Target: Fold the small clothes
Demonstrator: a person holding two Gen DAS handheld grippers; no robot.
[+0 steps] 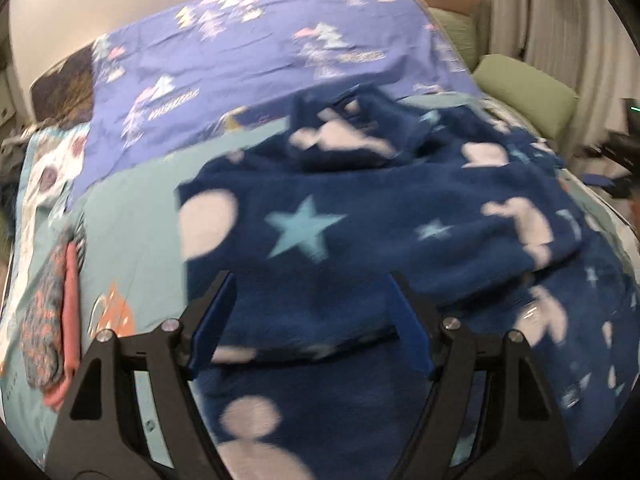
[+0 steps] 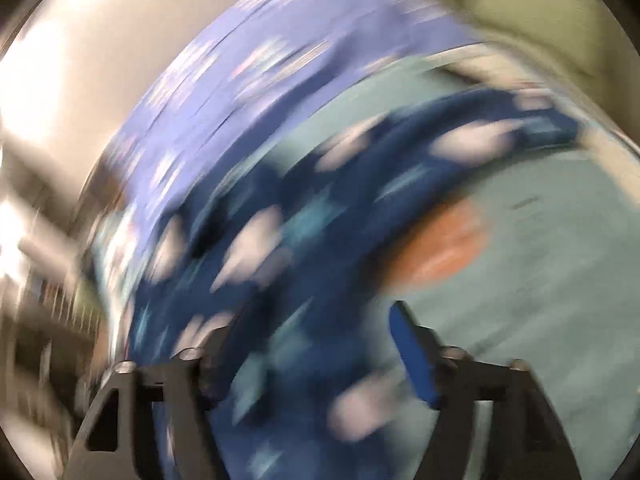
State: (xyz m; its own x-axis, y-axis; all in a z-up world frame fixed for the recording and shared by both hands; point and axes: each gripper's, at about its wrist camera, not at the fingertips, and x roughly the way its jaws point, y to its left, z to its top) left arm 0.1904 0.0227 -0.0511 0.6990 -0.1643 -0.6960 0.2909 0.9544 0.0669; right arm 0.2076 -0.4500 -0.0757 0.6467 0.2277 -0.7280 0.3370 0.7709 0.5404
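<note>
A dark blue fleece garment (image 1: 360,216) with light stars and pale blobs lies rumpled over the teal bed sheet (image 1: 136,240). My left gripper (image 1: 312,312) hovers over its near part, blue pads wide apart and pressing on nothing: open. The right wrist view is heavily smeared. It shows the same garment (image 2: 320,240) running from the bottom left up to the right. My right gripper (image 2: 312,344) is over the garment's near end with its jaws spread: open. Its right pad (image 2: 412,356) is clear, while its left pad is lost in blur against the fleece.
A purple printed sheet (image 1: 248,60) covers the far part of the bed. Green cushions (image 1: 524,88) lie at the far right by a curtain. A patterned folded garment with a pink edge (image 1: 52,320) rests on the left. An orange print (image 2: 444,248) marks the teal sheet (image 2: 540,260).
</note>
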